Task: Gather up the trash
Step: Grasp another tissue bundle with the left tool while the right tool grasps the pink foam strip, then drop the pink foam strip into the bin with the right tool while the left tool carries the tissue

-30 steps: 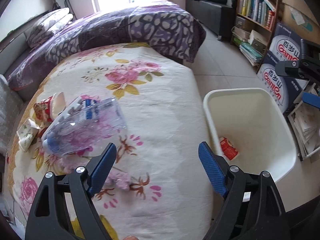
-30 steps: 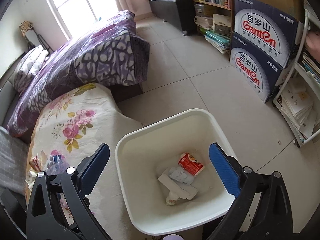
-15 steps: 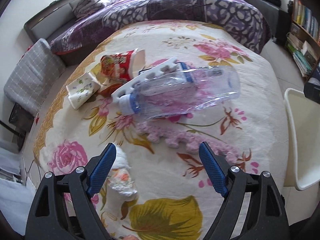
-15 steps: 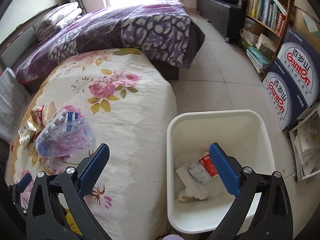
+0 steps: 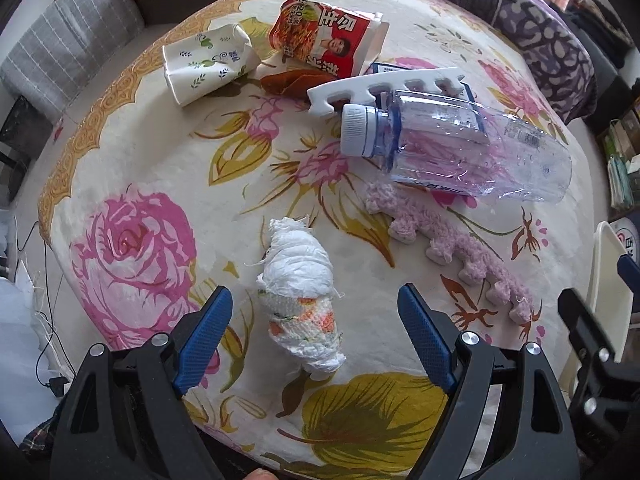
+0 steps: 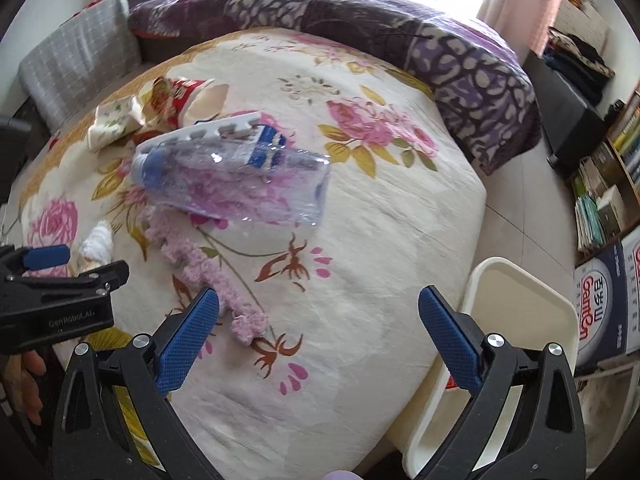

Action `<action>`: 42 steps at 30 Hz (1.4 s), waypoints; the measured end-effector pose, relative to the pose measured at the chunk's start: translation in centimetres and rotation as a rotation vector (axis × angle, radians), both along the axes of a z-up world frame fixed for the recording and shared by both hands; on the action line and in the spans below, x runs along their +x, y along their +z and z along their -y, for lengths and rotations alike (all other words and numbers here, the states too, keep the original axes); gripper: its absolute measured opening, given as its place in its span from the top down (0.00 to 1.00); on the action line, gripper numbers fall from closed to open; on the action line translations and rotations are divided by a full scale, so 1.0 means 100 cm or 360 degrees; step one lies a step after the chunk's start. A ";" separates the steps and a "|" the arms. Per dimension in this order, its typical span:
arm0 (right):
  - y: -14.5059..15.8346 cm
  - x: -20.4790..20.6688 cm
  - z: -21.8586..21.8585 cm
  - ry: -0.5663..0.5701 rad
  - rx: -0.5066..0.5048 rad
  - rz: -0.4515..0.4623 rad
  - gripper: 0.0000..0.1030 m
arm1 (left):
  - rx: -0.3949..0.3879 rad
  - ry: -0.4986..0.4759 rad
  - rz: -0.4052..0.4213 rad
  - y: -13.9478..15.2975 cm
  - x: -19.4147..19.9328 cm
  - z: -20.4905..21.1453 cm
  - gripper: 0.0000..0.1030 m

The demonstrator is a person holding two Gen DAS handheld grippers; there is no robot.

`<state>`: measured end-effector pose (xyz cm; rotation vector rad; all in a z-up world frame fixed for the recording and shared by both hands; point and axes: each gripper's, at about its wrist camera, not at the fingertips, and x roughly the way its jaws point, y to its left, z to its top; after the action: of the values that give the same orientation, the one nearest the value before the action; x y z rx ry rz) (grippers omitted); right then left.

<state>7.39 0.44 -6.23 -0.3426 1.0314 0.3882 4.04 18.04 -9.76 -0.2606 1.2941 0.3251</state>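
White crumpled tissue wad [image 5: 300, 292] lay at twelve o'clock between the released left tool [image 5: 316, 338], positioned for pickup; right tool [image 6: 318, 338] was released near the bin [image 6: 520, 320].

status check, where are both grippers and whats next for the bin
Left gripper open, straddling crumpled tissue wad. Right gripper open, empty, over bedspread. Bin at bedside. Nothing blocking.

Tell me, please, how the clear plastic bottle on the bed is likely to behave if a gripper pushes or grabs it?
The bottle looks empty, so probably light. It lies on its side on the soft bedspread, so a nudge may roll it. Its thin, crinkled wall would likely buckle under the pads.
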 end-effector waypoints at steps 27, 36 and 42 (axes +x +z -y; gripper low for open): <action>-0.043 0.000 -0.071 0.0398 0.0024 -0.0268 0.64 | -0.0196 0.0104 0.0065 0.012 -0.022 -0.068 0.64; -0.034 -0.004 -0.079 0.0431 0.0061 -0.0256 0.73 | -0.0216 0.0165 0.0123 0.021 -0.026 -0.080 0.64; -0.009 -0.014 -0.077 0.0463 0.0138 -0.0166 0.73 | -0.0135 0.0176 0.0232 0.042 -0.027 -0.079 0.64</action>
<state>6.00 8.17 -7.08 -0.3988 1.0656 0.7165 1.36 25.92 -5.60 -0.4217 1.1530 0.3395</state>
